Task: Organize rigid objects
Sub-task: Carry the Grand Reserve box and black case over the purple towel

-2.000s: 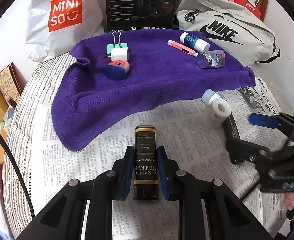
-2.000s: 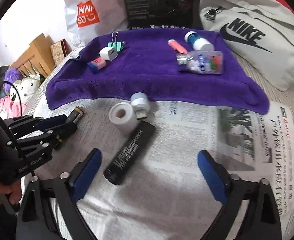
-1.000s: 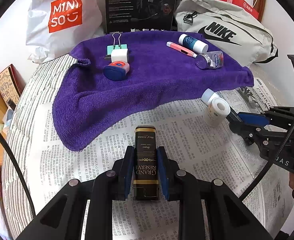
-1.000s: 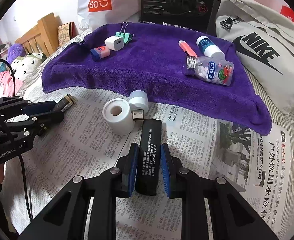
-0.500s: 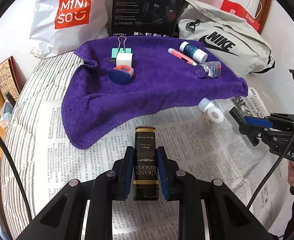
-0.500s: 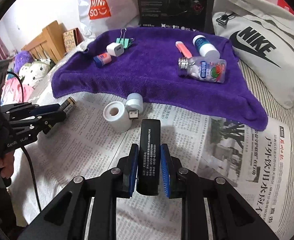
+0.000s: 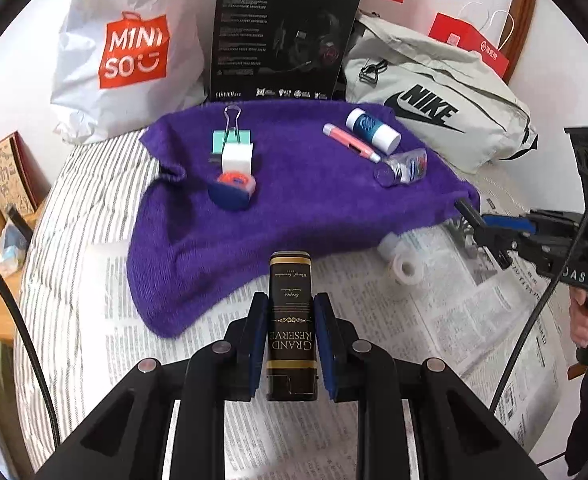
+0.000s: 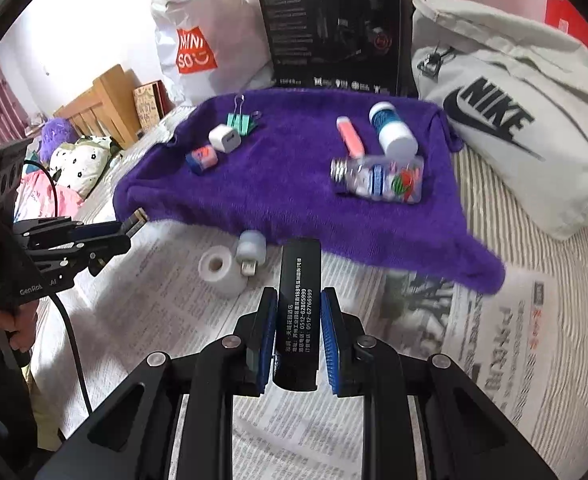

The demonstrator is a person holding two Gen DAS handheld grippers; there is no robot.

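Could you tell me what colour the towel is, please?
Purple towel; clearest in the right wrist view.

From my remote seat I count two grippers, the left gripper [image 7: 289, 334] clamped on one black "Grand Reserve" box [image 7: 290, 320] and the right gripper [image 8: 297, 334] clamped on one black printed stick [image 8: 298, 312]. On the one purple towel [image 7: 302, 208] I count six things: one green binder clip [image 7: 231, 134], one white charger cube [image 7: 236, 158], one blue-and-orange tape dispenser [image 7: 233, 190], one pink pen [image 7: 350, 142], one blue-labelled white-capped tube [image 7: 372, 128] and one clear bottle [image 7: 402, 168]. On the newspaper [image 8: 514, 340] I see one white roll [image 8: 219, 272] and one white USB light [image 8: 249, 252], and behind it all one Miniso bag [image 7: 129, 52], one black headset box [image 7: 281, 36] and one Nike bag [image 7: 442, 108].
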